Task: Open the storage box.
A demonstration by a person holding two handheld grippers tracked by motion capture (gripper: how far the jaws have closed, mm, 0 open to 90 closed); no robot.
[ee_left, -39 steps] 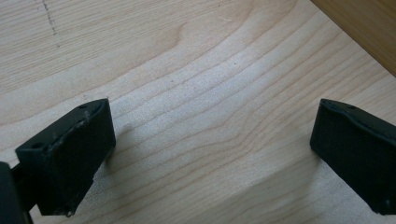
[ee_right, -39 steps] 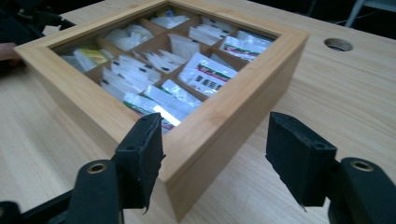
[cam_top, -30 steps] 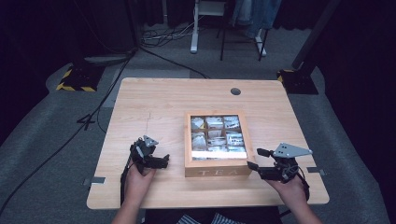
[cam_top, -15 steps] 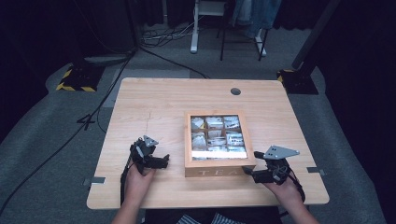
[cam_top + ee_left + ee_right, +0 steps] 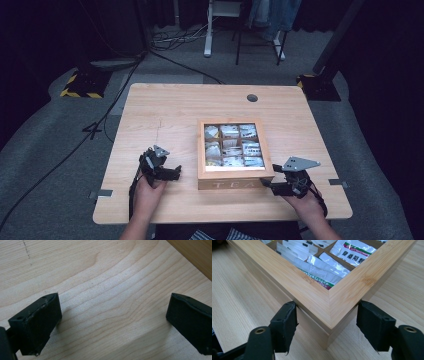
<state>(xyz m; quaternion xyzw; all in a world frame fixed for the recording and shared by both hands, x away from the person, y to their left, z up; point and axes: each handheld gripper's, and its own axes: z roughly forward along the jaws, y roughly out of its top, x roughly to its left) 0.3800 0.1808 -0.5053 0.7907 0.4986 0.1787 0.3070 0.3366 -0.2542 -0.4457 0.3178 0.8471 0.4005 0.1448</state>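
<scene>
A wooden tea box (image 5: pixel 235 176) with a windowed lid stands on the table, right of centre, with several tea sachets (image 5: pixel 317 270) in its compartments. My right gripper (image 5: pixel 267 184) is at the box's front right corner. Its jaws have just been closing and now clamp that corner (image 5: pixel 329 315), one pad on the front wall and one on the side wall. Left of the box, my left gripper (image 5: pixel 175 172) rests low over bare wood. Its jaws (image 5: pixel 113 312) stand wide open with nothing between them. A bit of the box wall (image 5: pixel 197 257) shows at the top right of the left gripper view.
A round cable hole (image 5: pixel 252 98) sits near the table's far edge. Tape marks lie at the left (image 5: pixel 100 193) and right (image 5: pixel 336 182) edges. Bare wood stretches behind and to the left of the box. Cables and stand bases lie on the floor beyond.
My right gripper has shifted a little left and turned onto the box's front right corner. The left gripper and the box have stayed put.
</scene>
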